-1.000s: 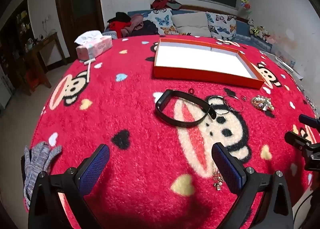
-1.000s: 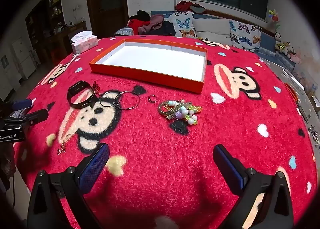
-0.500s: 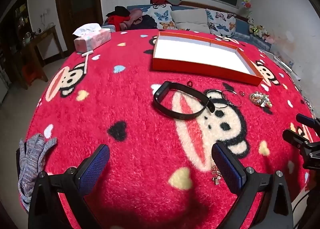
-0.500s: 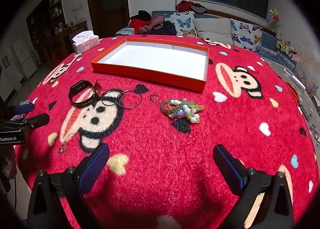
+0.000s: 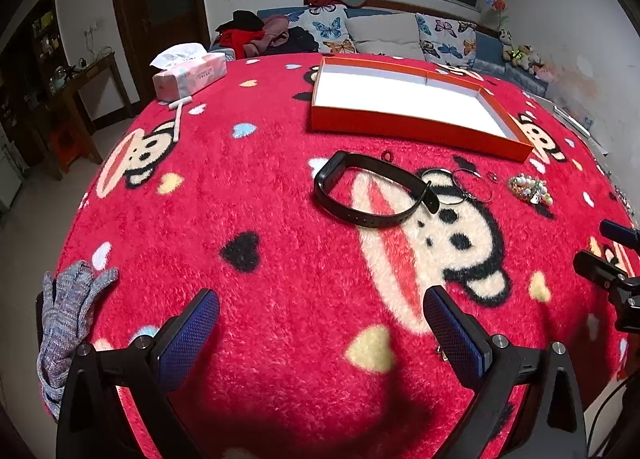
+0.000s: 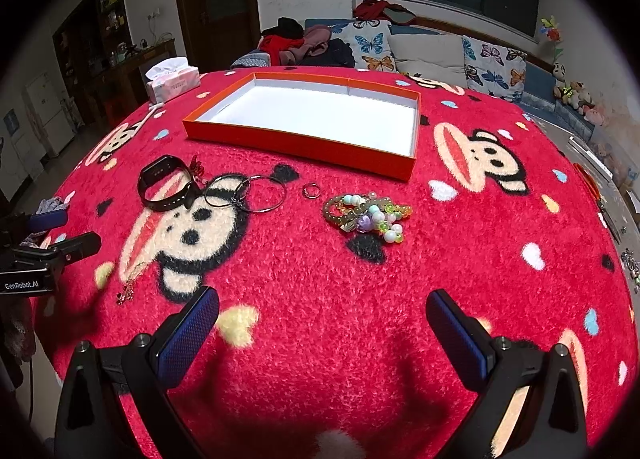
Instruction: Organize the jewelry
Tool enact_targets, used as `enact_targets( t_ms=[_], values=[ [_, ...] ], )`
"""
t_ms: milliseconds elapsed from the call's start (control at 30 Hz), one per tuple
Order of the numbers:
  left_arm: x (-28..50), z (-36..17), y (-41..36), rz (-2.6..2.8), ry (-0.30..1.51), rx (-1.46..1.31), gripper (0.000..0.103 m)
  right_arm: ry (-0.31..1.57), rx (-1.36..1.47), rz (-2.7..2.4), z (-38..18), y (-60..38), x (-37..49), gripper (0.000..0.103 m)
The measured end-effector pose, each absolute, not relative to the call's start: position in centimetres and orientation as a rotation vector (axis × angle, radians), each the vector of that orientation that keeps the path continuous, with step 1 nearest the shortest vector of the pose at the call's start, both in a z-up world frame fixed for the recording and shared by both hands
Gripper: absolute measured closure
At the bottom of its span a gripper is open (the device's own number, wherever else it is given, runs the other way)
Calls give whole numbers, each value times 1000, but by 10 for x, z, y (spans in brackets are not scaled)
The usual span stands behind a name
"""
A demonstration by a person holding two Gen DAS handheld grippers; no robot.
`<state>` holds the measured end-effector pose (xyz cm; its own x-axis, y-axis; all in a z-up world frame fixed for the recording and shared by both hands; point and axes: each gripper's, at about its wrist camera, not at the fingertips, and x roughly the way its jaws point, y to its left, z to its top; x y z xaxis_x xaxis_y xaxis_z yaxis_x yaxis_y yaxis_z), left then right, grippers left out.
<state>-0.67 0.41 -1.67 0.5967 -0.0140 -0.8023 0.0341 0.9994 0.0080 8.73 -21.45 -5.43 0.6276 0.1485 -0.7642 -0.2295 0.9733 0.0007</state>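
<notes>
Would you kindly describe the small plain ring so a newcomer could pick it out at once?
Start at the orange tray on the red monkey-print cloth. In front of its near wall, the small ring lies between the big wire hoops and the beaded bracelets. It is the smallest piece, plain and beadless.

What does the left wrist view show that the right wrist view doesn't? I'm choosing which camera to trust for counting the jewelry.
Only the left wrist view shows the grey glove at the table edge clearly. Only the right wrist view shows the dangling pendant chain in full and the small ring sharply. Both show the empty orange tray, black wristband, wire hoops, beaded bracelets and tissue box. Both grippers, left and right, are open.
</notes>
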Motion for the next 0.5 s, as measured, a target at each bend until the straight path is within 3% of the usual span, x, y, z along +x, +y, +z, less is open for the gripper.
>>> enact_targets(
  t_ms=[500],
  values=[
    [-9, -16, -2, -42, 935, 26, 0, 873, -89, 222, -56, -216, 88, 0]
  ],
)
